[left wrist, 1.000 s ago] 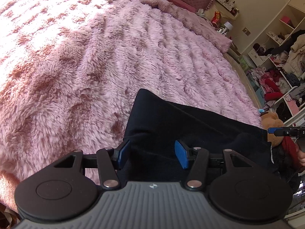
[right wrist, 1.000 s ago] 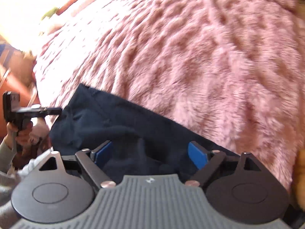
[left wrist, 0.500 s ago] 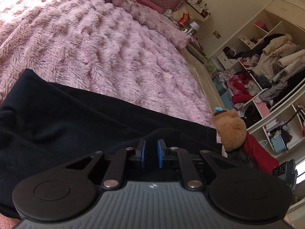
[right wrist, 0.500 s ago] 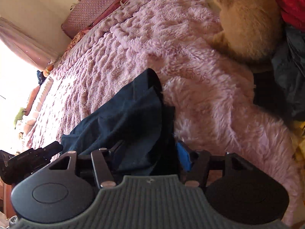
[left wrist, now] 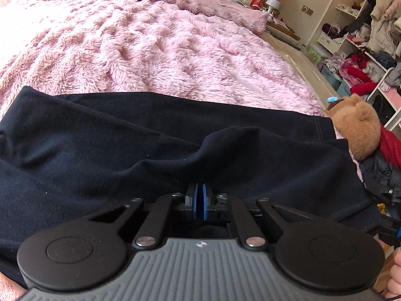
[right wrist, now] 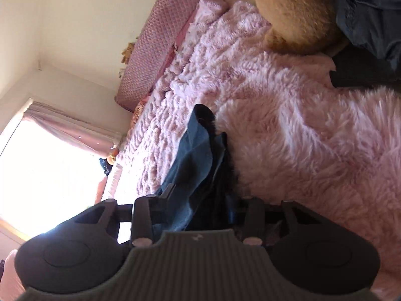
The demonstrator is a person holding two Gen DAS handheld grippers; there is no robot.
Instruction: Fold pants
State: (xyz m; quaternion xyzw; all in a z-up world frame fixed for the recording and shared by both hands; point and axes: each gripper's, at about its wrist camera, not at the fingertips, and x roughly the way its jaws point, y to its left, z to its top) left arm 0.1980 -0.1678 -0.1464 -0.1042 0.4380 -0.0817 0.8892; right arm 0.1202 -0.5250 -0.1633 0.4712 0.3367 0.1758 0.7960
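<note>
Dark navy pants (left wrist: 150,145) lie across the near edge of a fluffy pink bed cover (left wrist: 163,50). My left gripper (left wrist: 200,200) is shut, its blue pads pinching the near edge of the pants fabric. In the right wrist view the pants (right wrist: 198,155) hang bunched between the fingers of my right gripper (right wrist: 198,213). The fingers stand apart with the cloth filling the gap; the right blue pad (right wrist: 231,212) is partly hidden. The right view is tilted sideways.
A brown teddy bear (left wrist: 358,130) sits at the bed's right edge, also in the right wrist view (right wrist: 288,12). Dark and red clothes (left wrist: 388,155) lie beside it. Cluttered white shelves (left wrist: 363,25) stand at the right. Pink pillows (right wrist: 155,45) and a bright window (right wrist: 50,175) are beyond.
My left gripper closed on the pants edge and the view swung along the pants. My right gripper narrowed around bunched fabric and rolled sideways.
</note>
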